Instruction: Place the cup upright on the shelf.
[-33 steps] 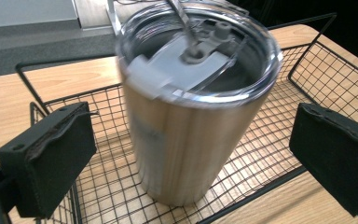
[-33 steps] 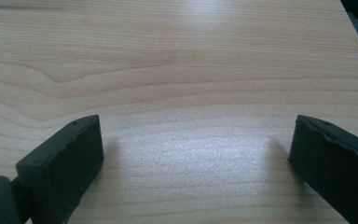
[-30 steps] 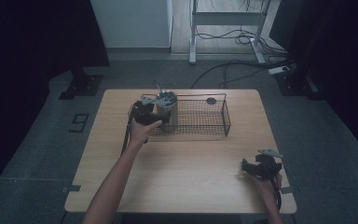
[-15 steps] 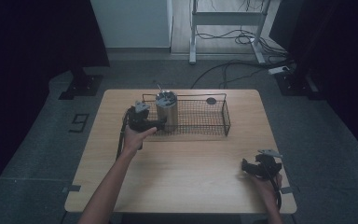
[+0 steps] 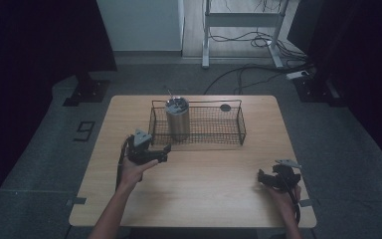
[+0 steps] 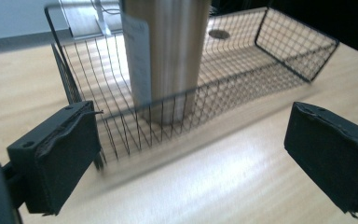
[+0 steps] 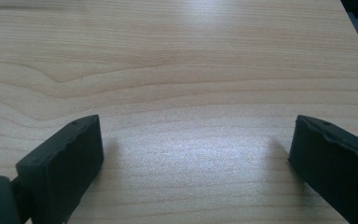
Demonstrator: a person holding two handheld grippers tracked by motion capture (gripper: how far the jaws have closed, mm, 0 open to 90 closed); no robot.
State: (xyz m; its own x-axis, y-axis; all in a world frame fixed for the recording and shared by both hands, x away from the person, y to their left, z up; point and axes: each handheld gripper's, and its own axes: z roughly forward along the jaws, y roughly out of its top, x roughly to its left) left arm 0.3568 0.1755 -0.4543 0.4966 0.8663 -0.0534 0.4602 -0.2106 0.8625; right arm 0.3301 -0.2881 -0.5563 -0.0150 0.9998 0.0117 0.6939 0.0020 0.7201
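Observation:
A metal cylinder (image 5: 177,119) stands upright in the left end of a black wire basket (image 5: 214,142) on the wooden table (image 5: 199,174). From the left gripper view the cylinder (image 6: 170,51) carries a white label and rises behind the basket's (image 6: 289,51) near wall. My left gripper (image 5: 165,152) is open, held just in front of the basket's left corner with nothing between its jaws (image 6: 193,154). My right gripper (image 5: 262,179) rests near the table's front right, open over bare wood (image 7: 193,154).
A small dark round disc (image 5: 225,107) lies on the table behind the basket, seen through the mesh as the disc (image 6: 219,33). A desk frame and cables (image 5: 248,35) stand on the floor beyond the table. Bare wood spans the table's front middle.
My left gripper let go of the cylinder, which now stands in the basket, and drew back toward the person and down to the table. The right gripper stayed still.

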